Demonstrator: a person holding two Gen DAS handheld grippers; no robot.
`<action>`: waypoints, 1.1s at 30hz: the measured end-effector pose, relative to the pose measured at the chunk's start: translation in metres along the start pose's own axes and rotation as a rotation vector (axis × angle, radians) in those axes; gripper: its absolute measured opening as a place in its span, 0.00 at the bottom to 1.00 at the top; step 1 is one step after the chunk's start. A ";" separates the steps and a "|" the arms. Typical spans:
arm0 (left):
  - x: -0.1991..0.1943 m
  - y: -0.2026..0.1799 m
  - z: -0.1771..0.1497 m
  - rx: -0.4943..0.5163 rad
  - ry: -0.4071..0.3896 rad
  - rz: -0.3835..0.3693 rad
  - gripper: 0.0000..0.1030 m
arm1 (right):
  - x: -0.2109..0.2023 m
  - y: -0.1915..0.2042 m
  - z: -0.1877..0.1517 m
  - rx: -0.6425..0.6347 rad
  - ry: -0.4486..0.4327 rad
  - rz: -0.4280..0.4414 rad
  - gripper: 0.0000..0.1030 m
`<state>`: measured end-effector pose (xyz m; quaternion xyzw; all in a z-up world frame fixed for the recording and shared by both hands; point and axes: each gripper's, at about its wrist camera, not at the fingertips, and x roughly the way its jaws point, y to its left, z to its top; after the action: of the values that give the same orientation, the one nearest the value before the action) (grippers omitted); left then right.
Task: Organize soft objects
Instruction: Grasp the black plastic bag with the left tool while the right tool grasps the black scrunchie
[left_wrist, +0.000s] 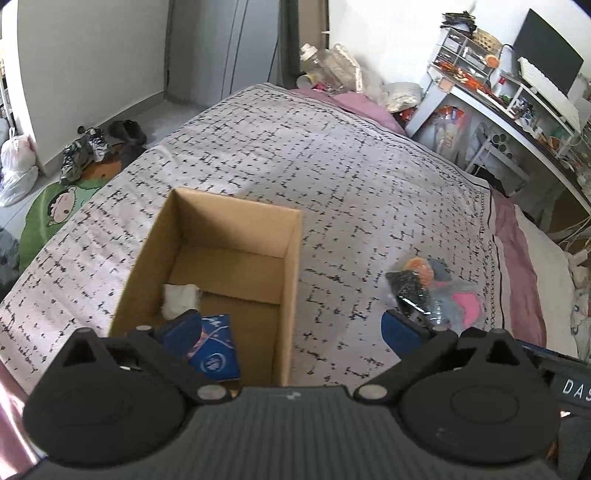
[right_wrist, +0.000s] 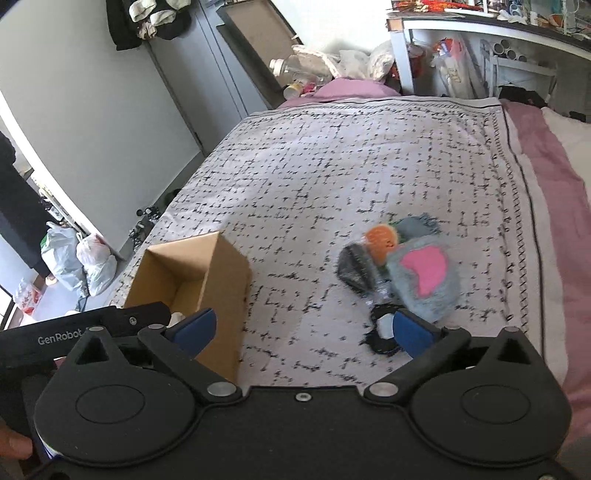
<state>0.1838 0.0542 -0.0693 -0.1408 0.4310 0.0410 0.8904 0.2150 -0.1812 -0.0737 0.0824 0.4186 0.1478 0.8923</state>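
An open cardboard box (left_wrist: 291, 236) stands on the bed; it also shows in the right wrist view (right_wrist: 221, 280). Inside it lie a white fluffy item (left_wrist: 181, 299) and a blue packet (left_wrist: 216, 347). To its right lies a pile of soft things: a grey piece with a pink patch (right_wrist: 424, 277), an orange ball (right_wrist: 380, 240), a dark bagged item (right_wrist: 356, 271) and a black-and-white piece (right_wrist: 382, 332). The pile shows in the left wrist view (left_wrist: 436, 291) too. My left gripper (left_wrist: 291, 328) is open and empty over the box's near right wall. My right gripper (right_wrist: 303, 328) is open and empty, between box and pile.
The bed has a white black-patterned blanket (right_wrist: 332, 166) over pink bedding (right_wrist: 546, 184). A cluttered white desk (left_wrist: 509, 110) stands along the right. Shoes (left_wrist: 92, 147) and plastic bags (right_wrist: 81, 262) lie on the floor to the left. Bottles and bags (left_wrist: 332, 66) crowd the bed's far end.
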 end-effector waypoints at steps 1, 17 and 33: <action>0.001 -0.003 0.000 0.001 -0.001 -0.005 1.00 | -0.001 -0.004 0.002 0.001 -0.001 -0.001 1.00; 0.023 -0.054 -0.001 0.051 0.034 0.027 0.99 | -0.008 -0.065 0.018 0.001 -0.027 -0.033 1.00; 0.062 -0.100 -0.001 0.095 0.054 -0.017 0.97 | 0.033 -0.129 0.012 0.302 0.101 0.005 0.92</action>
<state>0.2414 -0.0452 -0.0969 -0.1030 0.4549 0.0090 0.8845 0.2698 -0.2922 -0.1249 0.2091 0.4800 0.0895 0.8473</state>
